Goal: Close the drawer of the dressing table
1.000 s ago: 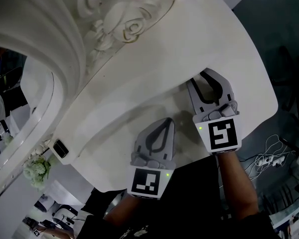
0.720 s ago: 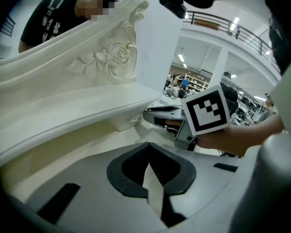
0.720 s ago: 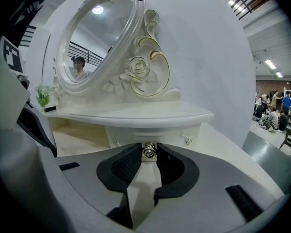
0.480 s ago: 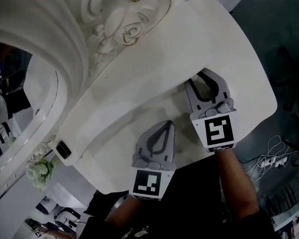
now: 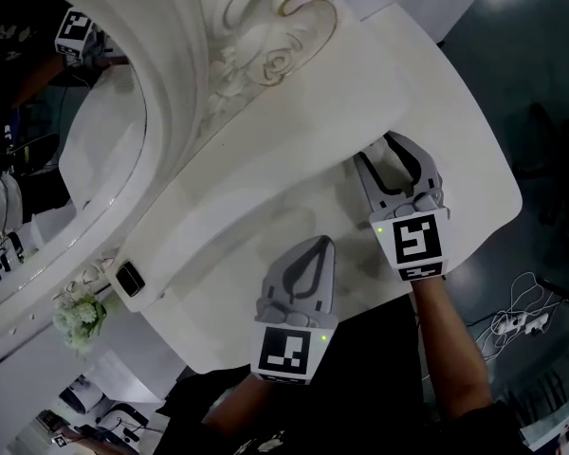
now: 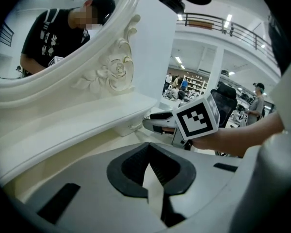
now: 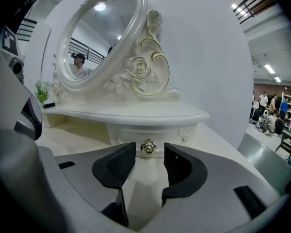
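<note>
From the head view the drawer cannot be seen: it sits under the raised shelf [image 5: 266,188] at the back of the white tabletop [image 5: 474,159], and the right claw [image 5: 383,154] covers the spot in front of it. The right gripper view alone shows it. There the drawer [image 7: 160,132] is a small curved front under the shelf edge, with a gold rose-shaped knob [image 7: 148,147] at its middle. Seen head-on like this, it is unclear whether the front is pushed fully home.

The right claw has just been opening and now stands spread. The knob shows in the gap at its tips, and neither pad presses on it; whether the knob lies between the pads or just past them cannot be told.

The left claw [image 5: 323,244] is pressed together with nothing in it and hangs low over the tabletop nearer the person, beside the right one. Whether it touches the surface is not clear. Its own view misses the drawer, but shows the right gripper from the side with its marker cube [image 6: 196,120].

The oval mirror [image 5: 104,140] is cut off by the picture edge in the head view and whole only in the right gripper view. A carved rose [image 5: 280,60] sits at the foot of its frame. At the far end of the shelf are a sprig of pale flowers [image 5: 76,316] and a small dark object [image 5: 128,280], too small to identify.
</note>
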Motion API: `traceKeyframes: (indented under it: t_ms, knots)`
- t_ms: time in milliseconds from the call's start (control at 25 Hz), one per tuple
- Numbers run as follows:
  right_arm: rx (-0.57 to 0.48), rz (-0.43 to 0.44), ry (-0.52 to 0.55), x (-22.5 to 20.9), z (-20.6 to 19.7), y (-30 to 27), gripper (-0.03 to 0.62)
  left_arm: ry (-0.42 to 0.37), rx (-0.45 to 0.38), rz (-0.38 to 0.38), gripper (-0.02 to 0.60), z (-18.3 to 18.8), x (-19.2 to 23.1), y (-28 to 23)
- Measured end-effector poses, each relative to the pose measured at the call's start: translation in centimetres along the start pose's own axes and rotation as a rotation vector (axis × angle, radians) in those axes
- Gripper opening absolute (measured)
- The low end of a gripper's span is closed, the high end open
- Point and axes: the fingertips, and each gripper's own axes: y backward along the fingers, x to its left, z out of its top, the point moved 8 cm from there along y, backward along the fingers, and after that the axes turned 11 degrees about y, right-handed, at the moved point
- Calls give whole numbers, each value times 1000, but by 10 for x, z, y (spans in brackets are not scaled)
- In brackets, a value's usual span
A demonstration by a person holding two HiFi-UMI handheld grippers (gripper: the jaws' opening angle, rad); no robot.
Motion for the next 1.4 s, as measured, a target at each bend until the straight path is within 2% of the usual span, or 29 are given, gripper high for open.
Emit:
traceKeyframes:
  t_ms: [200, 240, 360, 440, 560, 680, 880, 1000, 1160, 1240, 1400]
  knots:
    - [23, -25, -4, 2, -5, 26, 168, -7, -29, -6, 2, 2, -7, 13]
    - [22, -39, -13, 2, -4, 34, 148, -12, -38, -13, 2, 3, -10, 15]
    - [-9, -98, -9, 2, 5, 61, 33, -22, -83, -46, 2, 7, -17, 22]
    - [-40, -125, 0, 6, 15, 77, 2, -35, -110, -74, 2, 9, -21, 29]
    - [-95, -142, -19, 16, 32, 101, 0, -52, -147, -108, 2, 13, -22, 41]
    - [-116, -155, -38, 23, 44, 124, 0, -30, -198, -121, 2, 19, -21, 54]
    - [-183, -185, -152, 30, 65, 155, 0, -37, -252, -126, 2, 28, -23, 75]
    - [-216, -181, -91, 35, 80, 166, 0, -50, -293, -114, 2, 38, -27, 81]
    - [-302, -142, -78, 32, 100, 184, -2, -91, -360, -98, 2, 57, -40, 95]
    - [-353, -133, -73, 29, 109, 195, -1, -126, -400, -64, 2, 67, -46, 103]
    - [-406, -120, -35, 20, 121, 217, -2, -129, -463, 17, 2, 80, -55, 115]
